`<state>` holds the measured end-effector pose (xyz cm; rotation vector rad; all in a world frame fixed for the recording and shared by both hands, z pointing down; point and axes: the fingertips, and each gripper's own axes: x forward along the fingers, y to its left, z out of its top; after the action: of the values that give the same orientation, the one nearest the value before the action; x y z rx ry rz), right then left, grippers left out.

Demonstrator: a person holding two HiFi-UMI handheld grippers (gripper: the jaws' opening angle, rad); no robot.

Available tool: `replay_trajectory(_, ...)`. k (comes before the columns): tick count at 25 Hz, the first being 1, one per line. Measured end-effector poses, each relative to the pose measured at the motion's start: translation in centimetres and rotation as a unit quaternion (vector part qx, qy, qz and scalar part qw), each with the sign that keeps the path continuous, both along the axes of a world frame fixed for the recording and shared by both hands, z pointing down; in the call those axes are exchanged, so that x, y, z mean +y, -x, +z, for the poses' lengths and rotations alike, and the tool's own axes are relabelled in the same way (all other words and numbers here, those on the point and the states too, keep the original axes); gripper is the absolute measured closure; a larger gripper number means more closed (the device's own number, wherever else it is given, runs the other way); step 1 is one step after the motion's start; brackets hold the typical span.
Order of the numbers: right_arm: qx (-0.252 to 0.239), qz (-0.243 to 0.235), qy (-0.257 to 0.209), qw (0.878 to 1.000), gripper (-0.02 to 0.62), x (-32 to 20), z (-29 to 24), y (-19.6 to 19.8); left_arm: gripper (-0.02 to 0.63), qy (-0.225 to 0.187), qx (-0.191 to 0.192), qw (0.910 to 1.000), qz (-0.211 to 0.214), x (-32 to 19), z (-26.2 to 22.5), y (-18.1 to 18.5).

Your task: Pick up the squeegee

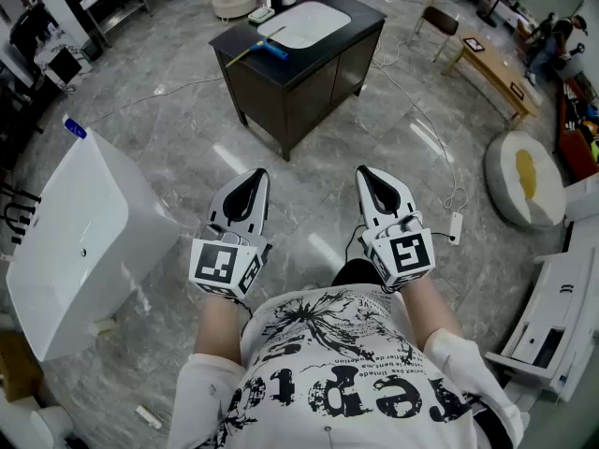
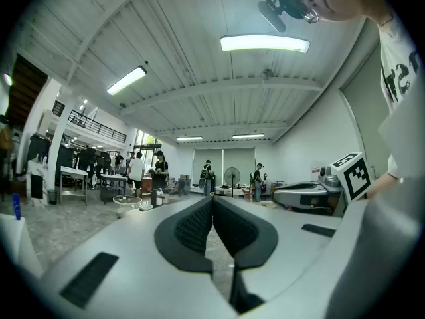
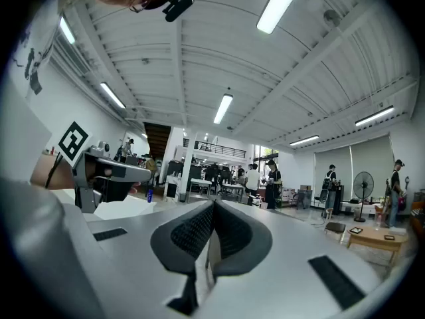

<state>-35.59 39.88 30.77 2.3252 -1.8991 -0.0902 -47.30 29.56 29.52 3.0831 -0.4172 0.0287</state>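
Left gripper (image 1: 256, 172) and right gripper (image 1: 364, 170), fingers closed empty, are far from the squeegee (image 1: 263, 44).

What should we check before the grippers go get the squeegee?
1. Squeegee in sight, lying on the dark cabinet: ok.
2. Left gripper holds nothing: ok.
3. Right gripper holds nothing: ok.
4. Jaws apart, ready to grab: not ok, both grippers are shut.
5. Grippers close to the squeegee: not ok, a stretch of floor lies between.
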Motion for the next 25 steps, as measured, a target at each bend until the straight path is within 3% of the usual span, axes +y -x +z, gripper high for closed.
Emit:
replay_trajectory(13, -0.032, -0.013, -0.002, 0.999, 0.581, -1.6, 1.3, -2.8, 0.592, 0.011, -0.014, 0.9998, -0.001, -1.2, 1.6, -3.1)
replay_trajectory(17, -0.046, -0.006, -0.005, 0.999, 0.581, -2.6, 2.4, -6.1, 0.589, 0.034, 0.029, 0.9988, 0.02, -1.1, 1.8, -5.7)
replay_trajectory(18, -0.049, -0.007, -0.006, 0.999, 0.581, -3.0, 2.7, -7.1, 0.452, 0.038, 0.042, 0.9982, 0.017, -1.4, 1.7, -6.7)
replay_trajectory(19, -0.051, -0.009, -0.007, 0.999, 0.581, -3.4, 2.9, -8.3, 0.27, 0.038, 0.049, 0.998, 0.011, -1.9, 1.7, -7.7)
replay_trajectory(25, -0.042, -0.043, -0.012, 0.998, 0.58, -5.6, 3.3, -17.5, 0.247, 0.012, 0.023, 0.998, -0.057, -4.7, 2.6, -16.3)
